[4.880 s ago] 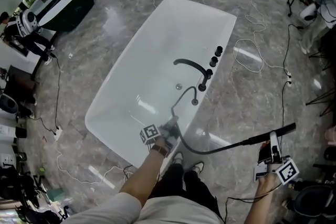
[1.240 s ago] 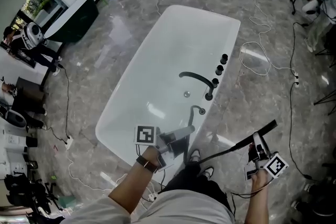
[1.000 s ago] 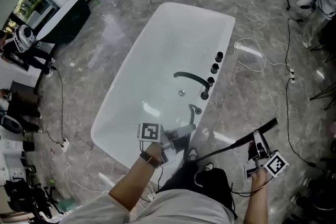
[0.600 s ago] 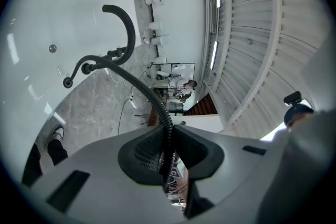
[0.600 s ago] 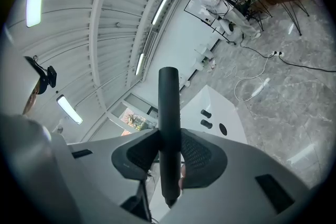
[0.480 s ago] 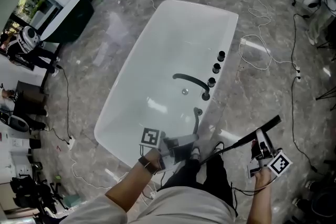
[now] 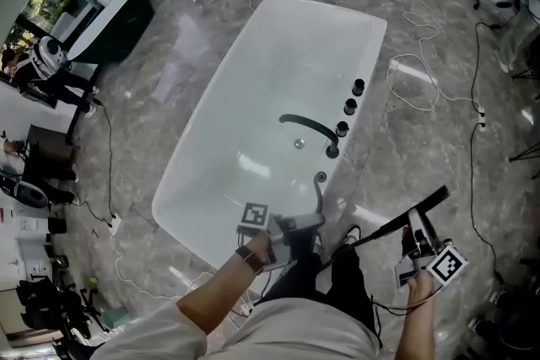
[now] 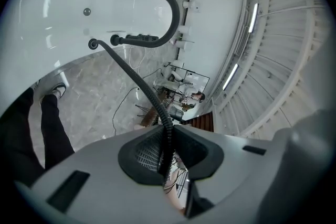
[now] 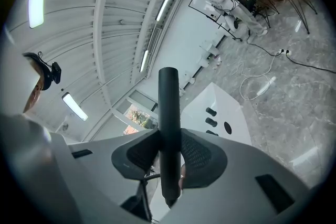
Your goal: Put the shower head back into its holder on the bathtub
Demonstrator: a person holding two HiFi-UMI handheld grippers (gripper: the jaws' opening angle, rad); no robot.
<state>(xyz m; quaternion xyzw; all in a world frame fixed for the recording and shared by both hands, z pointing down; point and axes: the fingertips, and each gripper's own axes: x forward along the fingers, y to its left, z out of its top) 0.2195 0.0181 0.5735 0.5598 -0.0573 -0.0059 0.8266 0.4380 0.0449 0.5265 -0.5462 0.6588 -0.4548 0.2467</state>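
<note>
At the foot of the head view, the right gripper (image 7: 413, 227) is clamped on the slim black stick-shaped shower head (image 7: 423, 206), out over the grey marble floor (image 7: 169, 55) and clear of the white oval bathtub (image 7: 211, 139). The head's long axis lies slantwise. Its free end points up and to the right, away from the tub, and its hose end points down-left toward the person. The left gripper (image 7: 305, 222) sits just beside the tub's near rim, closed on the ribbed black hose (image 7: 319, 196). The hose climbs from it to a small black rim fitting (image 7: 321, 177), which I take to be the holder. Beyond that fitting stand the curved black spout (image 7: 308, 126) and three round black knobs (image 7: 349, 106). So the fitting lies left of and above the shower head in this picture. The left hand is much the nearer to it, but the right hand carries the head

In the left gripper view, the jaws pinch the hose between their pads, and the hose runs straight ahead to the rim fitting

In the right gripper view, the jaws grip the shower head's smooth black shaft, which stands up between them, with the tub rim and its knobs ahead and slightly right. I judge the head must travel toward the rim and tip its hose end down into the fitting
</note>
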